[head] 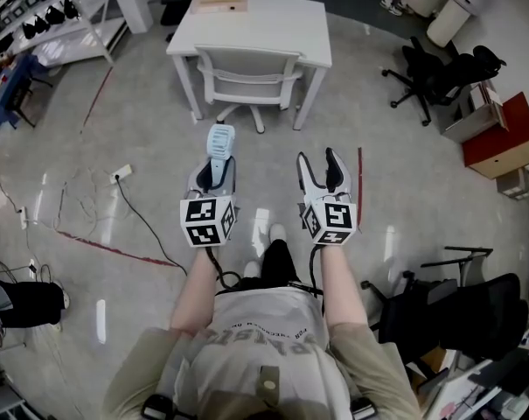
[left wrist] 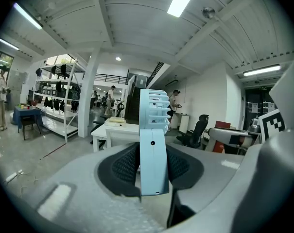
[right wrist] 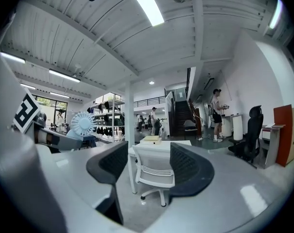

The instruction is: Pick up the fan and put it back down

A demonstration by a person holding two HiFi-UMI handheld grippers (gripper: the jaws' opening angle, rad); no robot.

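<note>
While up in the air over the floor, grips the fan (head: 220, 143) in the left tongs (head: 213, 171).
Clamps the handle between the pads, long axis running straight out along the tongs, round head foremost and aimed at the near edge of the white table (head: 273, 24), well apart beyond the chair (head: 247, 77). Shows the right tongs (head: 323, 166) wide and empty just beside. Probably calls for a forward carry by the left hand alone.

Open office workspace, white desk (head: 273, 24), black swivel chairs (head: 430, 73), metal shelving (head: 76, 46), staircase (right wrist: 183, 111)
</note>
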